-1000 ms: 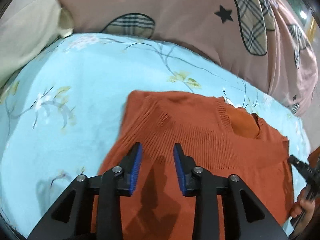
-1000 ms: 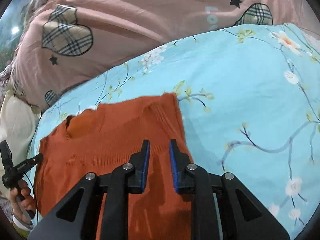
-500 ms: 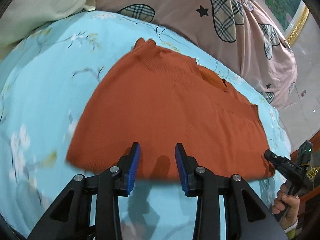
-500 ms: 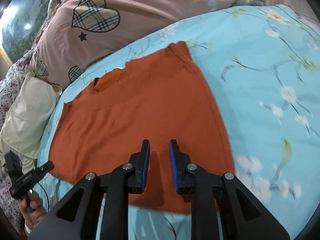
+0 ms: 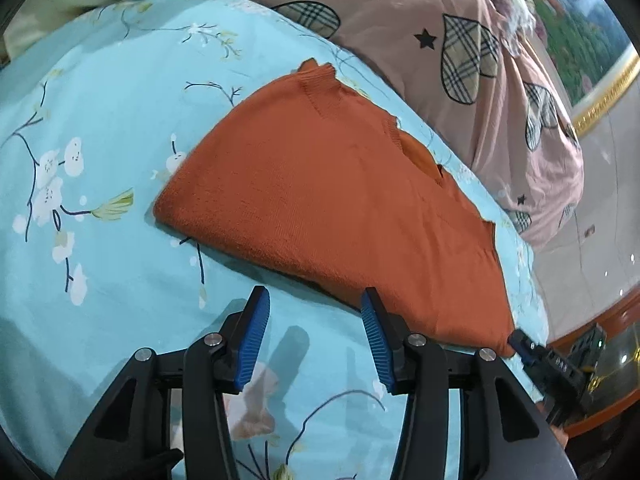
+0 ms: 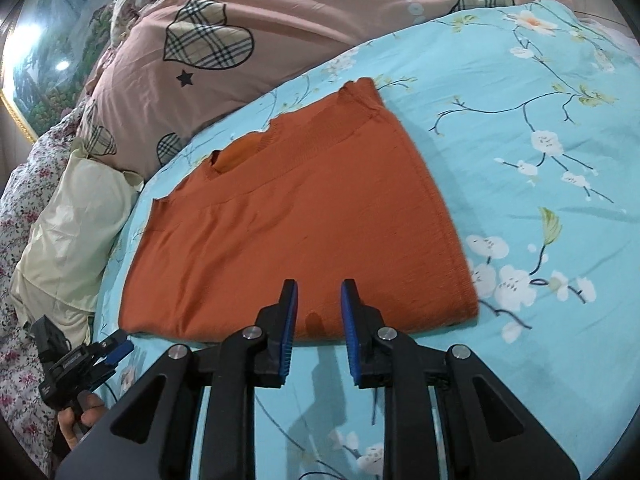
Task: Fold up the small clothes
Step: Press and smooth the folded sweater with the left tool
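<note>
Orange sweater (image 5: 332, 200) lay folded once on bed (image 5: 100, 128); my left tool (image 5: 314, 340) was opening, right tool (image 6: 318, 334) opening narrowly, both empty; more folds likely remained.

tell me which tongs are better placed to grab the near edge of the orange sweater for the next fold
Probably right. The right tongs, opening and empty, sit over the orange sweater's near edge; the left tongs, also opening and empty, hang over bare sheet.

One orange knitted garment (image 5: 340, 200) lies on one bed (image 5: 100, 120) under a blue flowered sheet. Two tongs (image 5: 316, 320) (image 6: 318, 312) show, each with two blue pads. One pink quilt (image 6: 300, 32) carries plaid hearts; one cream pillow (image 6: 72, 232) sits beside it.
</note>
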Demonstrator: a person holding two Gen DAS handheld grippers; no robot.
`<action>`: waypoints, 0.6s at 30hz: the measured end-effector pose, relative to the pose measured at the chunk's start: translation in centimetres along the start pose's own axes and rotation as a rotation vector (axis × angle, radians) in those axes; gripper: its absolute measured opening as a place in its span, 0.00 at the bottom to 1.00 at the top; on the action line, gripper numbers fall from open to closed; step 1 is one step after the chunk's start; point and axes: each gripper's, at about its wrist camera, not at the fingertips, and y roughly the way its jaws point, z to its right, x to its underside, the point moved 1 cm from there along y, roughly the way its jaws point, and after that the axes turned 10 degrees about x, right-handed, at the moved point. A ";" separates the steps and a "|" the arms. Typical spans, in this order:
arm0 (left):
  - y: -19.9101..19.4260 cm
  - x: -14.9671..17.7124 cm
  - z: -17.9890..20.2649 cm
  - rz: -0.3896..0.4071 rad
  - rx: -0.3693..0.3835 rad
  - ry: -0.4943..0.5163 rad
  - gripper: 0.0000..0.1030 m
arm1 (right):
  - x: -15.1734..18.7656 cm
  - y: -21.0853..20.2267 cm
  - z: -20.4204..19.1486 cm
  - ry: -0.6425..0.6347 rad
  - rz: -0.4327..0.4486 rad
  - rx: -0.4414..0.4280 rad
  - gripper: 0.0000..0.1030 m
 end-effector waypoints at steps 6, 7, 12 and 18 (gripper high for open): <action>1.5 -1.0 -1.4 0.020 -0.006 -0.081 0.50 | 0.1 0.0 -0.7 -0.010 -0.003 -0.019 0.28; 1.7 -1.1 -1.6 0.026 -0.008 -0.085 0.50 | 0.1 0.0 -0.9 -0.012 -0.001 -0.021 0.28; 2.5 -2.2 -2.2 0.061 -0.015 -0.099 0.52 | -0.2 0.1 -1.2 -0.014 0.000 -0.028 0.30; 3.1 -4.0 -3.0 0.103 -0.023 -0.134 0.49 | -0.7 0.8 -0.8 -0.002 -0.006 -0.030 0.32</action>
